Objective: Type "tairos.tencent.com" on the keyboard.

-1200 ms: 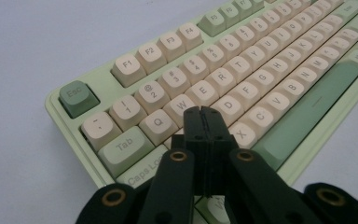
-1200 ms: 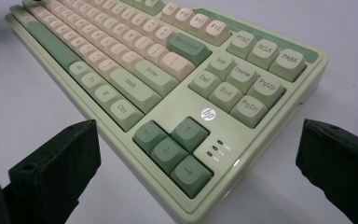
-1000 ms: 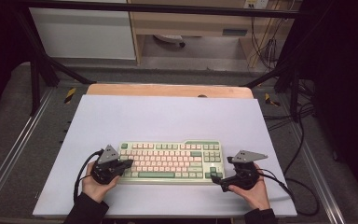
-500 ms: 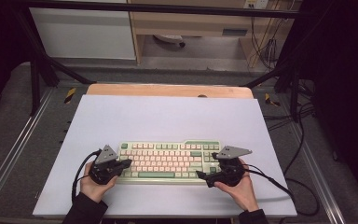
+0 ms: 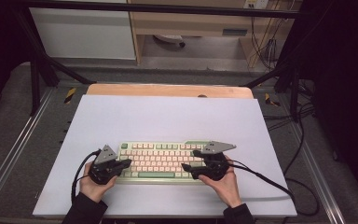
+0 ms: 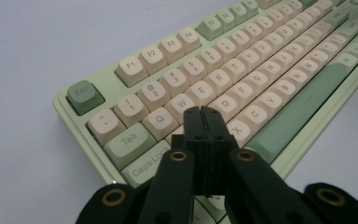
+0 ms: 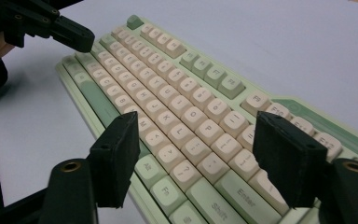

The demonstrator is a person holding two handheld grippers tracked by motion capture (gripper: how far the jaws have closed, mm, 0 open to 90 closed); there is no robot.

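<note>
A pale green keyboard (image 5: 161,161) with cream keys lies flat on the white tabletop, near the front. My left gripper (image 5: 128,162) hovers over its left end, jaws shut with nothing between them. In the left gripper view the closed tips (image 6: 204,114) sit above the letter keys of the keyboard (image 6: 261,60) near Caps Lock. My right gripper (image 5: 186,168) is over the keyboard's right end. Its jaws have just been closing but still stand apart, gripper (image 7: 198,123) above the keyboard (image 7: 168,93), nothing held. The left gripper (image 7: 70,35) shows beyond.
The white tabletop (image 5: 168,116) stretches well beyond the keyboard to a wooden strip (image 5: 168,90) at the back. Black cables (image 5: 270,179) trail from the right gripper across the table's right side. Metal rails (image 5: 9,149) run along both sides.
The right hand has moved left, from beside the keyboard's right end to over its right keys, and its jaws have narrowed. The left hand has stayed put.
</note>
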